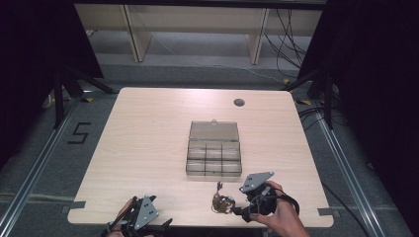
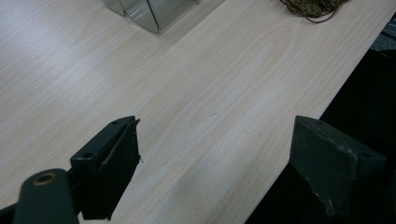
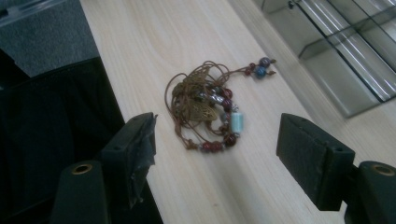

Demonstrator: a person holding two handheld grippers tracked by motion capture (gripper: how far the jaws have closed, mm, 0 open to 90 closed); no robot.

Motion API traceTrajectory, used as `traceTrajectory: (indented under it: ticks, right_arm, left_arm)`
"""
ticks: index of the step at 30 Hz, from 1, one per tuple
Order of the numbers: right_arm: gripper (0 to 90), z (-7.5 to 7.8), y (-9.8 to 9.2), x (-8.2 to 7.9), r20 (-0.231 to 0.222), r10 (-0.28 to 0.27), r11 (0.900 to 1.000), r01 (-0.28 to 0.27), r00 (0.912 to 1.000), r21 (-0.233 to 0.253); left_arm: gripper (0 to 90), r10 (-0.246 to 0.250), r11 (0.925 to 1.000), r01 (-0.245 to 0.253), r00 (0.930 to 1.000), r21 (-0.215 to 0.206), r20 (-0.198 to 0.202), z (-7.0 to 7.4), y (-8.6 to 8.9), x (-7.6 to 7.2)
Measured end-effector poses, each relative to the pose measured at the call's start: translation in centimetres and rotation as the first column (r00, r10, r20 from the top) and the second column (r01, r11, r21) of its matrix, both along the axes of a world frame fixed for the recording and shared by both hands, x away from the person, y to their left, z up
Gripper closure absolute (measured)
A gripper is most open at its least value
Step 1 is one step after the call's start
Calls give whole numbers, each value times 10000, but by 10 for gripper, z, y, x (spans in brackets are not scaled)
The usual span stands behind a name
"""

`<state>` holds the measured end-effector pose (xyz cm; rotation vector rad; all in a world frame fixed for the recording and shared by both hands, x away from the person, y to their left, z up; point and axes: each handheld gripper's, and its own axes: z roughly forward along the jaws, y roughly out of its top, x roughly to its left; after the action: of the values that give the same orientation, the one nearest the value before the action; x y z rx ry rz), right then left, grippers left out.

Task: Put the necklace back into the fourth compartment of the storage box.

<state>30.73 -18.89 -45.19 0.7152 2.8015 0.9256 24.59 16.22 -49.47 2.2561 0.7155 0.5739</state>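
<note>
— Status of the right hand-held gripper (image 3: 217, 140)?
— Jaws spread, framing the beaded cord bracelet (image 3: 208, 109) lying centre frame on the worktop (image 1: 148, 138), probably lining up a pickup.
— Left hand-held gripper (image 2: 215, 154)?
— Spread, idling, holding nothing at the worktop's near edge.

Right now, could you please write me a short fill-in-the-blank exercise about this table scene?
1. The clear box has its lid ____.
2. The bracelet lies between the box and the table's ____ edge.
3. The right gripper is open, its jaws either side of the ____.
4. The left gripper is ____, holding nothing.

Missing words: open; near; bracelet; open
</note>
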Motion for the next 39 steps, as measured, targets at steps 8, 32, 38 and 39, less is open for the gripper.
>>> traceTrajectory:
  ticks: [8,32,38,39]
  right_arm:
    - [315,-7,28,2,545,835,9895,-763,9950,-1227]
    - [303,-31,63,16,-220,1247,9677,-1265,9919,-2181]
    - [388,-36,64,18,-378,1173,9654,-1229,9924,-2299]
    - [410,-37,64,19,-407,1090,9697,-1152,9932,-2156]
  left_arm:
    - [155,12,10000,-12,10000,-31,-32,0,1,0]
    - [155,43,10000,-43,10000,-40,71,0,2,0]
    - [155,8,10000,-8,10000,9,83,0,2,0]
    - [155,-7,10000,7,10000,21,80,0,2,0]
